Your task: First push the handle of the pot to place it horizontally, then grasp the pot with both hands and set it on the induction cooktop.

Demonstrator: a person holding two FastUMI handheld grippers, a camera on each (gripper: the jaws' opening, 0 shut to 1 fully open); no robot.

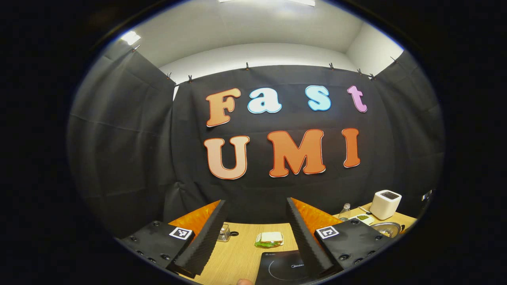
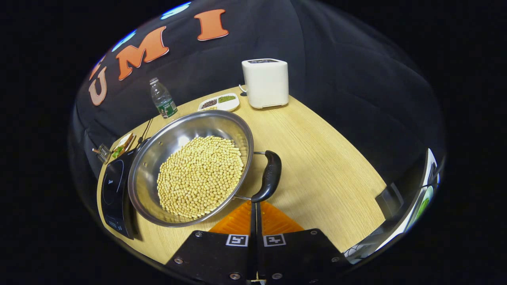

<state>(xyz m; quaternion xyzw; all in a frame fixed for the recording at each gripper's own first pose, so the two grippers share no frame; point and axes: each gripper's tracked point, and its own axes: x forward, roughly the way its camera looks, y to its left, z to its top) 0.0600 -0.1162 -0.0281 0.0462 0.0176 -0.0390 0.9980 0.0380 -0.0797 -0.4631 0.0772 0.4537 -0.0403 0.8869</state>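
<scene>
Right tool [image 2: 255,208] closed, tip touching pot handle [image 2: 268,176], pot [image 2: 190,166] just beyond, left tool [image 1: 255,233] apart.

bright overhead light | sharp centre | fisheye-bent edges | pot [image 2: 190,166] glare, seemingly mild

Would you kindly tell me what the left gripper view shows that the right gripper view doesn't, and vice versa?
Left gripper view: open left tongs, ceiling.
Right gripper view: shut right tongs by the black handle, beans.
Both: pot, cooktop, bottle, white appliance, sandwich, table.
</scene>
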